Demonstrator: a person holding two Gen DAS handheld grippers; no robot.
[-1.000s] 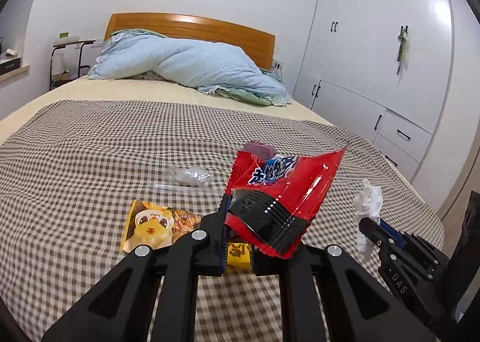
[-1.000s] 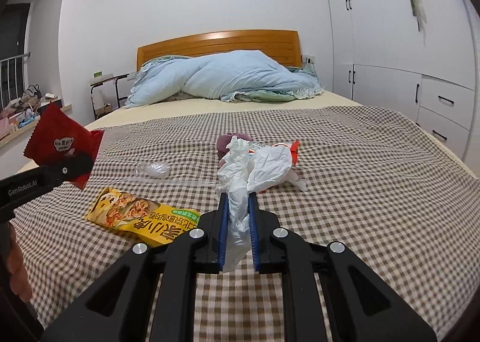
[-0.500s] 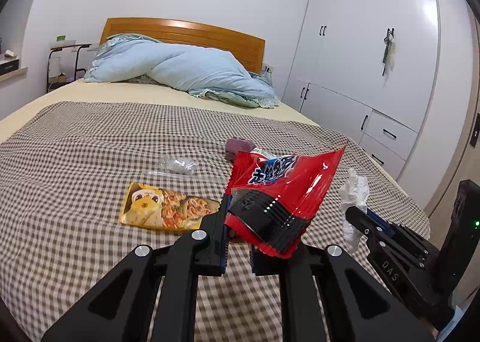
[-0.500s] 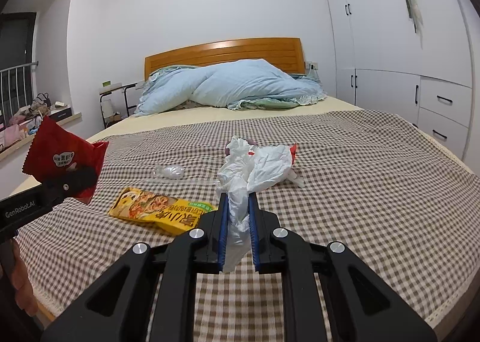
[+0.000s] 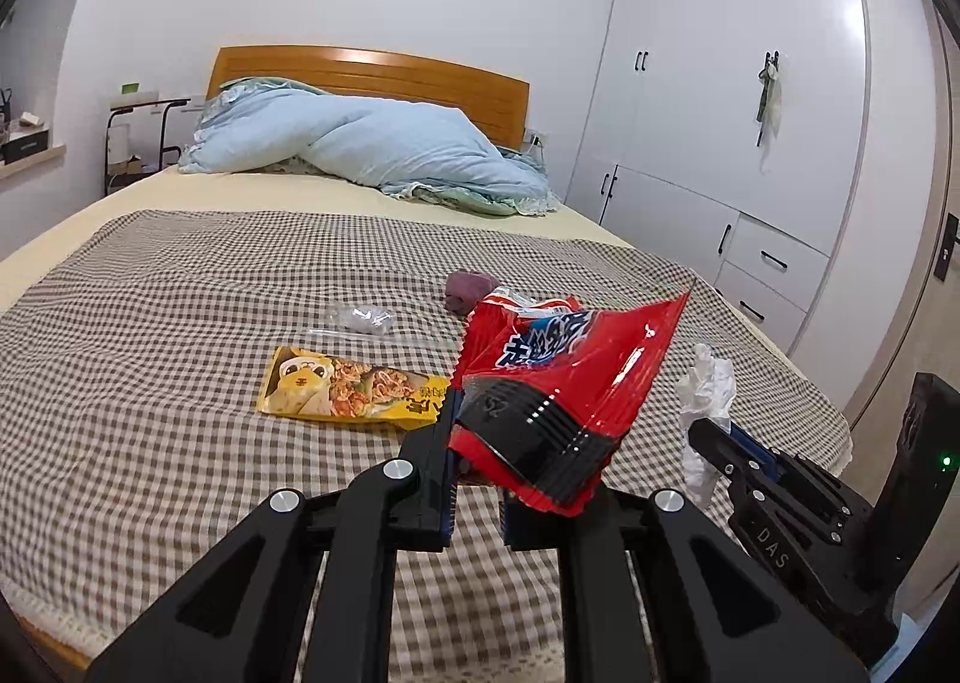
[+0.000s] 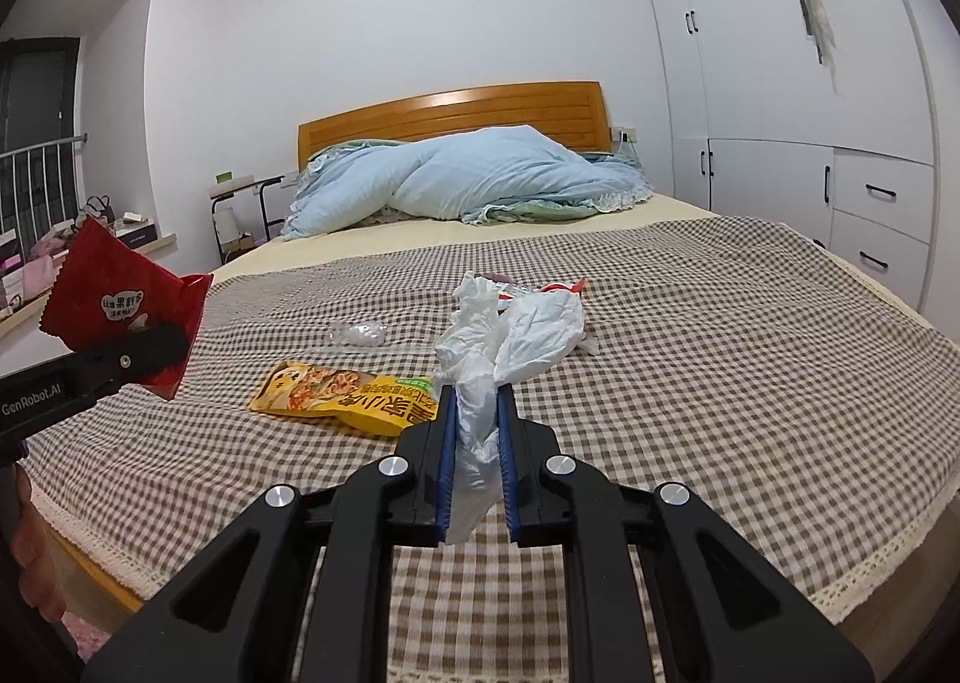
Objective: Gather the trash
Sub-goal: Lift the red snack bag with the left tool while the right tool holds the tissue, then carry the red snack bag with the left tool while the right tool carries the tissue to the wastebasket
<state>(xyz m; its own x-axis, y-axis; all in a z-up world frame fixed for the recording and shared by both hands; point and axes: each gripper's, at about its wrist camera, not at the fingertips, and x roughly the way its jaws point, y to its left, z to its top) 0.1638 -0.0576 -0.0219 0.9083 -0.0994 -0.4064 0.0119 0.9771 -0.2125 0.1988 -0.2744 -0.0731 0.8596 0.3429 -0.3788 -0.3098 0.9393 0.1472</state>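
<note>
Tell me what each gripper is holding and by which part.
Left gripper pinches the red snack bag by its lower edge; right gripper clamps the crumpled white tissue by its lower tail.

We look through two fisheye cameras, each riding just behind its own tool and aimed forward along the fingers, tilted slightly down over the foot of the bed (image 5: 180, 287). The left view faces the headboard (image 5: 372, 77) with the wardrobe (image 5: 720, 83) to its right, and catches the right tool (image 5: 720, 443) at its lower right edge. The right view sits beside it, facing the same headboard, with the left tool (image 6: 150, 344) at its left edge. Both share the checked blanket (image 6: 690, 335), the yellow packet (image 6: 336, 398) and the blue quilt (image 6: 480, 173).
</note>
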